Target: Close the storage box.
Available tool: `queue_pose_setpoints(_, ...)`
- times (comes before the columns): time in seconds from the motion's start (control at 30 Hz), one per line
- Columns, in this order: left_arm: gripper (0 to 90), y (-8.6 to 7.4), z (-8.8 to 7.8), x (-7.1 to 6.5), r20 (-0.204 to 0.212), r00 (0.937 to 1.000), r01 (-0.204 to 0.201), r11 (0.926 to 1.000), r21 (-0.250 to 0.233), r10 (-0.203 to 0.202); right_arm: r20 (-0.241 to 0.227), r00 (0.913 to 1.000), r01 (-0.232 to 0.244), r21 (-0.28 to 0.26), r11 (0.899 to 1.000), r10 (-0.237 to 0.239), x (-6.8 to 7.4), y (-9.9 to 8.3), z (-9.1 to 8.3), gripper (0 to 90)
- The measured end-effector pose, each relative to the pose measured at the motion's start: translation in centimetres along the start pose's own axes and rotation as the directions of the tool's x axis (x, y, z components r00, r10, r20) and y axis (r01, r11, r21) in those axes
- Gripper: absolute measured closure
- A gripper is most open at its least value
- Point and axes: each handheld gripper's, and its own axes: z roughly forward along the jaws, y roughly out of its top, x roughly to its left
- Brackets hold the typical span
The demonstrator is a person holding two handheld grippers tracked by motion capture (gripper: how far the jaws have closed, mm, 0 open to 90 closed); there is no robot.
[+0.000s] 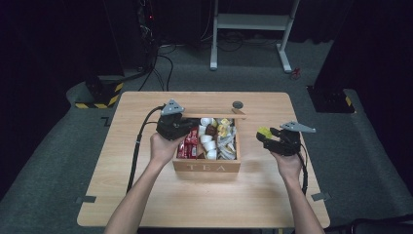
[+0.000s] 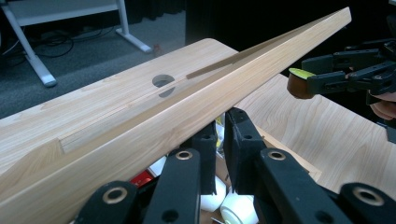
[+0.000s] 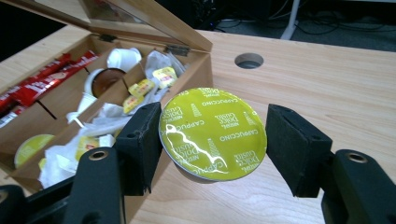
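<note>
Cappuccino capsule (image 3: 213, 133) with green foil sits clamped in right gripper (image 1: 271, 138), at 3 o'clock of wooden tea box (image 1: 207, 166), above table (image 1: 146, 195). Left gripper (image 1: 181, 127) jaws pinched on raised box lid (image 2: 196, 105).

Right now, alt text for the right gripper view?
A coffee capsule with a yellow-green foil lid printed "Cappuccino" sits between the black jaws of the right gripper, above a wooden table. Behind it to the left, a wooden box with its hinged lid raised holds red sachets, small yellow packets and other capsules.
</note>
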Motion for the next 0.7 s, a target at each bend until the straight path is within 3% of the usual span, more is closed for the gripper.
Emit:
queue_pose_setpoints(0.3,84.0,-0.1,0.0,0.0,0.009,1.0000,0.002,1.0000,0.006,-0.002,0.026,0.9991,-0.033,0.027,0.999,0.033,-1.2,-1.1,0.4,38.1)
queue_pose_setpoints(0.7,84.5,-0.1,0.0,0.0,0.014,0.9999,0.005,1.0000,0.004,-0.005,0.066,0.9970,-0.045,0.077,0.996,0.040,-2.0,-2.6,1.7,38.1)
